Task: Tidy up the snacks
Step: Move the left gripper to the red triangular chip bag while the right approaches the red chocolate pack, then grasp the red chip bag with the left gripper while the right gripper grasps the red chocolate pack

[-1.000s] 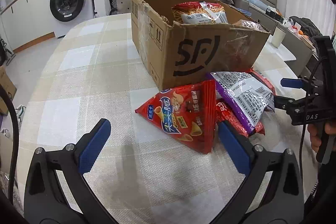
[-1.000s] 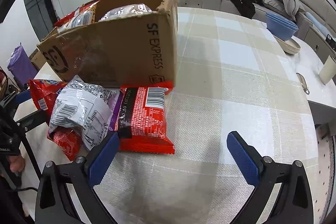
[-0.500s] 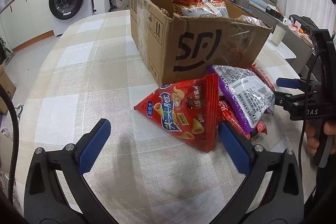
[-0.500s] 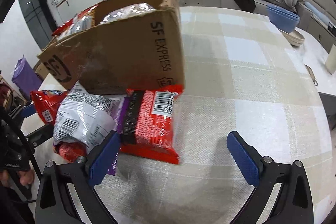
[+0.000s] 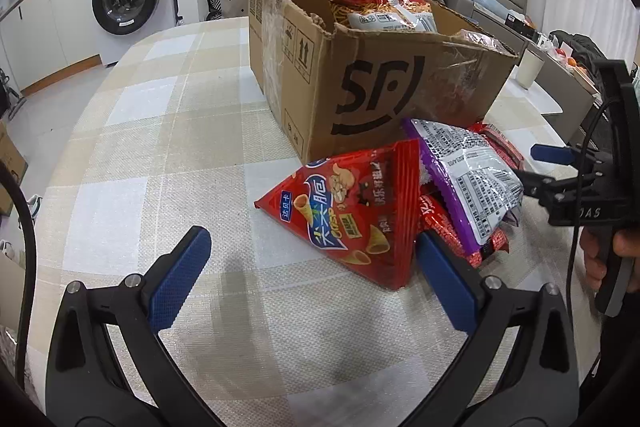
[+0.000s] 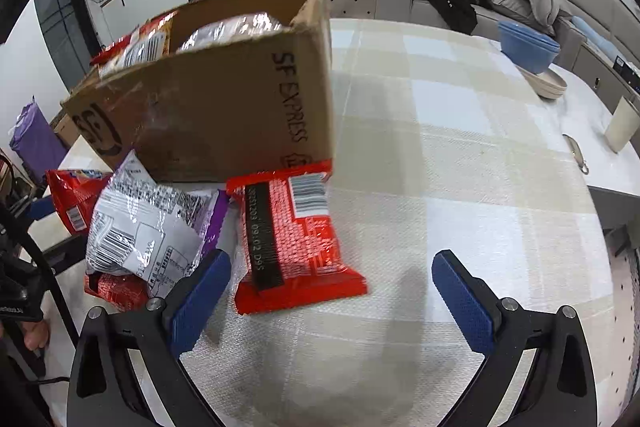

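— So, what's in front of you, biggest first?

— One table (image 5: 132, 155) under a checked cloth, and one cardboard box (image 5: 372, 87) standing on it. I can count at least three packets inside the box: a red one (image 6: 138, 43) on one side, a silvery one (image 6: 236, 29) beside it, and a pale bag (image 5: 390, 21) lying on top of the red one.

— And outside the box?

— Four loose packets, all piled against its printed front. One red triangular chip bag (image 5: 352, 211) sits nearest my left gripper (image 5: 312, 273). One silver-and-purple bag (image 6: 148, 227) lies over the middle of the heap. One flat red packet (image 6: 294, 239) with a barcode lies with its far end just touching the box's lower corner. One smaller red packet (image 6: 116, 289) is mostly buried under the silver one.

— How are your tools?

— Two of them, one in each hand. My left gripper has its jaws spread wide with nothing between them — the right-hand pad sits just beside the chip bag's lower corner, though I cannot tell if it touches. My right gripper (image 6: 330, 291) is also spread wide and carrying nothing; the flat red packet's near end lies between its blue pads (image 6: 464, 301), closer to the left one.

— Anything else on the table?

— One stack of blue bowls (image 6: 528, 49) and one pale cup (image 6: 620, 127), both well apart from the snacks.
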Action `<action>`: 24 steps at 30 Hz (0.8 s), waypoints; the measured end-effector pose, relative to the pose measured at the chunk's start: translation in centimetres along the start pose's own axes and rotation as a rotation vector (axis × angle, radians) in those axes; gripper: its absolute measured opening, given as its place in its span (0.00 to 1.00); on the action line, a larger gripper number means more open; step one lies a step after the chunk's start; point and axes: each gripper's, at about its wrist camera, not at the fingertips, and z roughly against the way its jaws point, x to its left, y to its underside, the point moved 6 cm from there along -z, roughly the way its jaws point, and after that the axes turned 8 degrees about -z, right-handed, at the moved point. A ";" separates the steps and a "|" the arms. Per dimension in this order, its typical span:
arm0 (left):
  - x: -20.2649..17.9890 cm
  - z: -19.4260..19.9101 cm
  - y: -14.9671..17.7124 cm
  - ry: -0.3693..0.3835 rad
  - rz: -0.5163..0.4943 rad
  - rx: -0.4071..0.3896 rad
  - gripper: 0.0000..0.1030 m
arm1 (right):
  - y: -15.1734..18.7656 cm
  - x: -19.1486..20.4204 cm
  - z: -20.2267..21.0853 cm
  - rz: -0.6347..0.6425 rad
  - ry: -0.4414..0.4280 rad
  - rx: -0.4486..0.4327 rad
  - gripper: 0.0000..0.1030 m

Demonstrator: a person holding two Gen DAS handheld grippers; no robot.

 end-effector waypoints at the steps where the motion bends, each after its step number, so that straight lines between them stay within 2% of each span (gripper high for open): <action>1: 0.0 0.0 0.0 0.001 0.002 -0.002 0.99 | 0.2 0.3 -0.1 0.002 0.000 0.007 1.00; 6: 0.0 0.1 0.1 0.005 0.010 -0.007 0.99 | 0.3 0.9 -1.2 0.044 0.034 0.002 0.99; 15: 0.1 0.3 -0.2 0.021 0.038 -0.034 0.99 | 0.1 0.9 -1.3 0.040 0.033 0.004 0.99; 21: 0.0 0.1 -0.2 0.039 0.036 -0.038 0.88 | 0.5 1.4 -0.4 0.035 0.033 -0.015 1.00; 24: 0.0 0.1 -0.2 0.046 0.041 -0.040 0.88 | 0.2 1.3 0.2 0.029 0.023 -0.048 1.00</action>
